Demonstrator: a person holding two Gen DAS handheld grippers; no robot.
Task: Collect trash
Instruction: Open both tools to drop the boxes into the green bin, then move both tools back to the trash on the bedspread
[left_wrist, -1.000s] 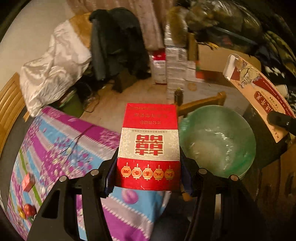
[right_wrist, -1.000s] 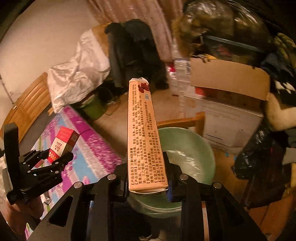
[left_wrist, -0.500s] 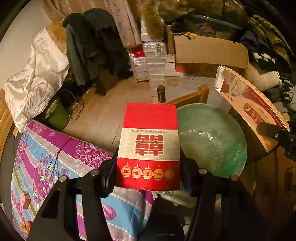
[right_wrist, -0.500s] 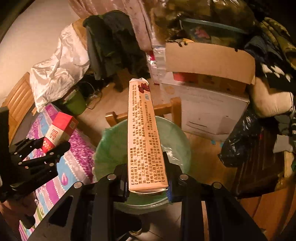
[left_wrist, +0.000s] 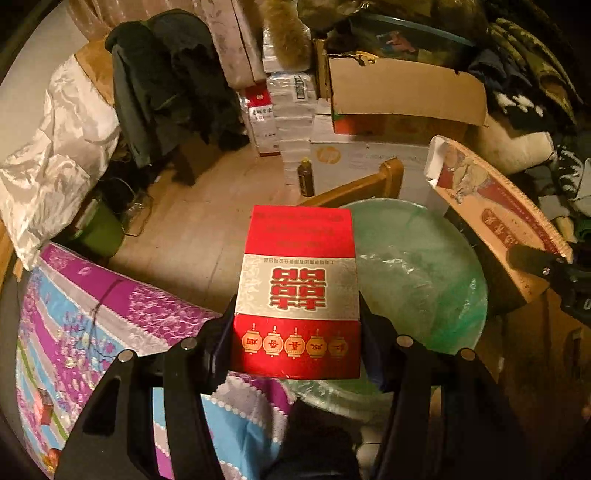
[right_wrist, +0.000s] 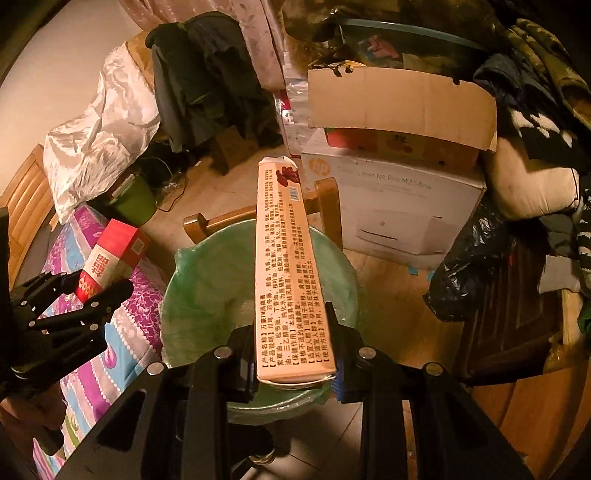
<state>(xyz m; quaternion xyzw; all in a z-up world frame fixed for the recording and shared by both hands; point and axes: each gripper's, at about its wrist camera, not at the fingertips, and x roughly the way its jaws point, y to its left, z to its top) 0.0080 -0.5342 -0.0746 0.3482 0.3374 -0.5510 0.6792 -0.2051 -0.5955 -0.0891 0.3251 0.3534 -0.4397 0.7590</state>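
L gripper (left_wrist: 297, 339) clamps red box (left_wrist: 299, 291) by its near end, R gripper (right_wrist: 295, 354) grips long carton (right_wrist: 286, 266) same way, both poking fwd toward 12 o'clock over lined bin (right_wrist: 192, 295), prob so opening drops them straight in.

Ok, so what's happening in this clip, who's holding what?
A person is clearing trash with a hand-held gripper in each hand. The left hand-held gripper is shut on a red and silver box, held by the edge of the floral tablecloth. The right hand-held gripper is shut on a long tan carton, held over the green-lined bin. Neither piece has been dropped in yet.
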